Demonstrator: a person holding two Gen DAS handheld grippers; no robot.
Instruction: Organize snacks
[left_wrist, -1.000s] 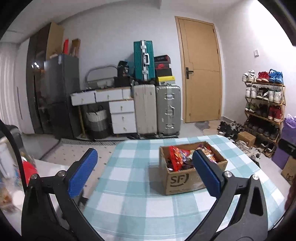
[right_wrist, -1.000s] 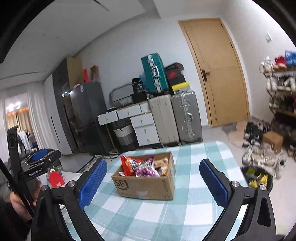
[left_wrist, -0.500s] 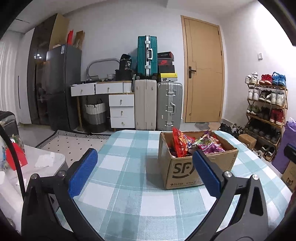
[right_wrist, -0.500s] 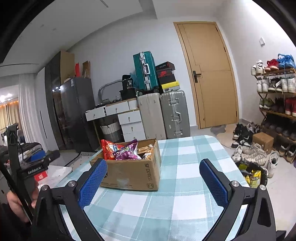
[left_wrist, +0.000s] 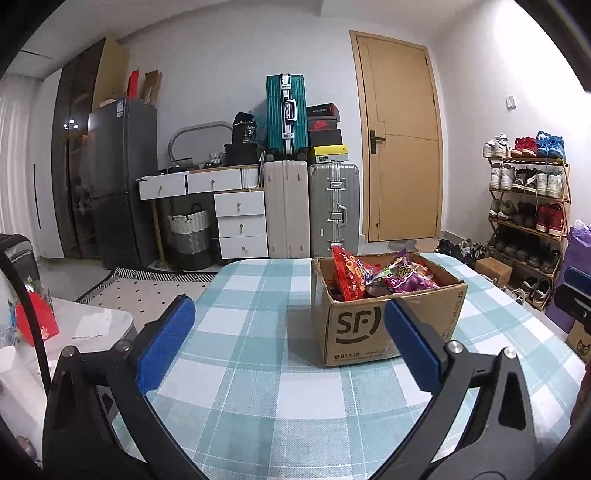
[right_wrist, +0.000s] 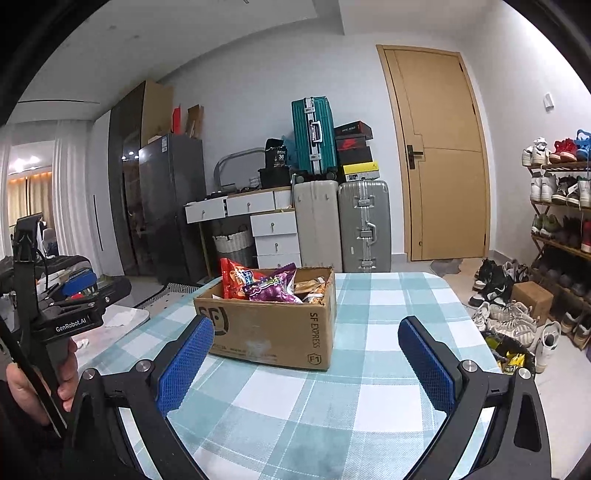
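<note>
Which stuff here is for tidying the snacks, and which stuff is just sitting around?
For the job:
cardboard box
red snack bag
purple snack bag
left gripper, open
right gripper, open

Just sitting around:
suitcases
shoe rack
fridge
white drawers
</note>
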